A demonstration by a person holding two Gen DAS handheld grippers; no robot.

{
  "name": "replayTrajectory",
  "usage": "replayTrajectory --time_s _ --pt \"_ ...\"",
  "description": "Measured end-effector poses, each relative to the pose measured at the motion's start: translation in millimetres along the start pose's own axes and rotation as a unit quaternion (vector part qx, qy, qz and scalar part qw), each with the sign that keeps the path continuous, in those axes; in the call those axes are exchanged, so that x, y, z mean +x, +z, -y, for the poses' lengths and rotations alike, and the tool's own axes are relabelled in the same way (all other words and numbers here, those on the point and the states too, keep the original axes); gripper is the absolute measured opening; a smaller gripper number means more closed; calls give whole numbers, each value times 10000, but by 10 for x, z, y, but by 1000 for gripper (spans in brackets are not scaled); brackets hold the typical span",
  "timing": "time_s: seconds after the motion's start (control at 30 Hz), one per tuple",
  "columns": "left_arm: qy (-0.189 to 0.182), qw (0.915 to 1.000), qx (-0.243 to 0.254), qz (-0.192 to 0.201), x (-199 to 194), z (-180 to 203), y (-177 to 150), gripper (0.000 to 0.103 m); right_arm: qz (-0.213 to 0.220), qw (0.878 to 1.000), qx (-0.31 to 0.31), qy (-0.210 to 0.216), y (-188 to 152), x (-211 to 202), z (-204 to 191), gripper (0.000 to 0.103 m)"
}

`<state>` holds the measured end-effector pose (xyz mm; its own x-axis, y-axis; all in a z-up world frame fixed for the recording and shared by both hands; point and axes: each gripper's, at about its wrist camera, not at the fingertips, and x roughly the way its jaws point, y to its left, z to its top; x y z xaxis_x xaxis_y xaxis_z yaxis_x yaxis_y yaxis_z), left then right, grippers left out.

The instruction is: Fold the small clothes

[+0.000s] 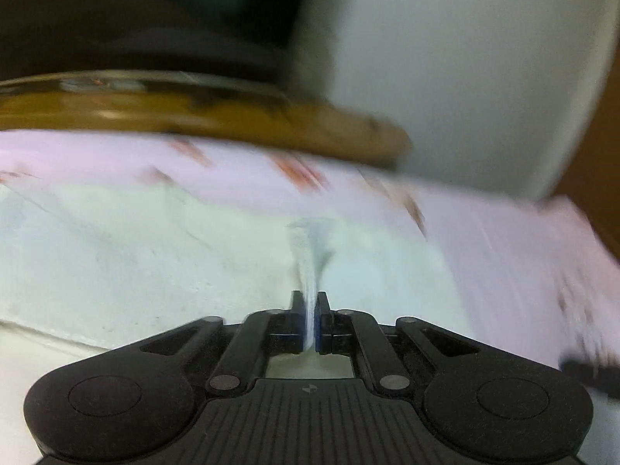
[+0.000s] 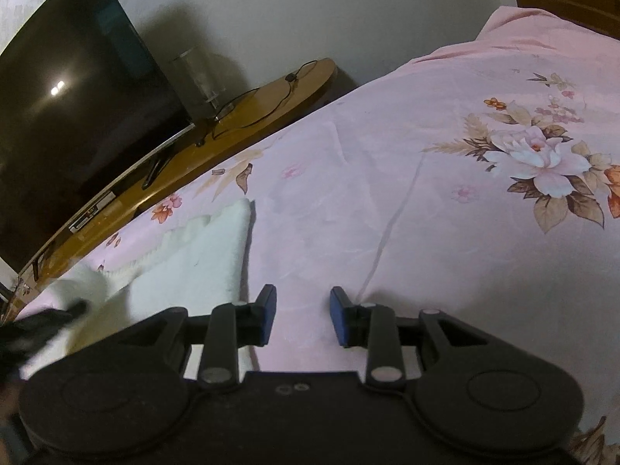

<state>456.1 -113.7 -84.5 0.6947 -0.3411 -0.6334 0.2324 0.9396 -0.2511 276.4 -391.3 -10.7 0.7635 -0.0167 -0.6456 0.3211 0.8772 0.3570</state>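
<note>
On the left wrist view alone, left gripper (image 1: 309, 321) pinches white garment (image 1: 155, 263); right gripper (image 2: 303, 316) gapes empty.

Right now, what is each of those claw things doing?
Left gripper: closed, pinching a fold of the white cloth.
Right gripper: open, holding nothing, over the pink floral bedsheet.

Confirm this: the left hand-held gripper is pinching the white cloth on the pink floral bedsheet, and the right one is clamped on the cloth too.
Wrong about the right one. The right hand-held gripper is open, with only the pink floral bedsheet between its fingers, per the right wrist view. The left hand-held gripper does pinch the white cloth.
</note>
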Motion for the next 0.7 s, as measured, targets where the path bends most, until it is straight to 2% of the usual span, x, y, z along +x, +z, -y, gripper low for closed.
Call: replayTrajectory --time_s 0.03,0.1,0.13,0.23,0.3,0.4,0.47,0.6,0.67,0.7 --pt "-103 9998 131 -137 56 129 -70 8 -21 10000 29 37 6 3 19 32" --pt "-240 9995 183 42 -66 254 -167 58 -65 9998 109 159 20 24 45 33" --pt "-283 9992 109 277 -206 218 -199 65 -75 9996 140 236 23 32 39 33" --pt "37 9978 89 661 -620 -65 -278 66 -161 9973 148 707 26 80 -69 33" --pt "452 9947 30 922 -896 -398 -331 66 -232 9943 112 1032 6 144 -210 32" --pt "1292 9873 -39 925 -1142 -908 -451 66 -520 9864 297 1528 -64 364 -443 32" --pt "1679 9832 -143 700 -1211 -1225 -524 66 -708 9841 308 1598 -142 555 -623 31" --pt "1866 9806 -179 565 -1232 -1512 -562 66 -1039 9817 492 1516 -263 896 -817 28" --pt "1827 9819 -292 397 -1144 -1642 -546 65 -967 9820 569 1519 -261 949 -862 26" --pt "1802 9823 -327 401 -1128 -1665 -557 65 -939 9824 561 1516 -259 969 -884 19"
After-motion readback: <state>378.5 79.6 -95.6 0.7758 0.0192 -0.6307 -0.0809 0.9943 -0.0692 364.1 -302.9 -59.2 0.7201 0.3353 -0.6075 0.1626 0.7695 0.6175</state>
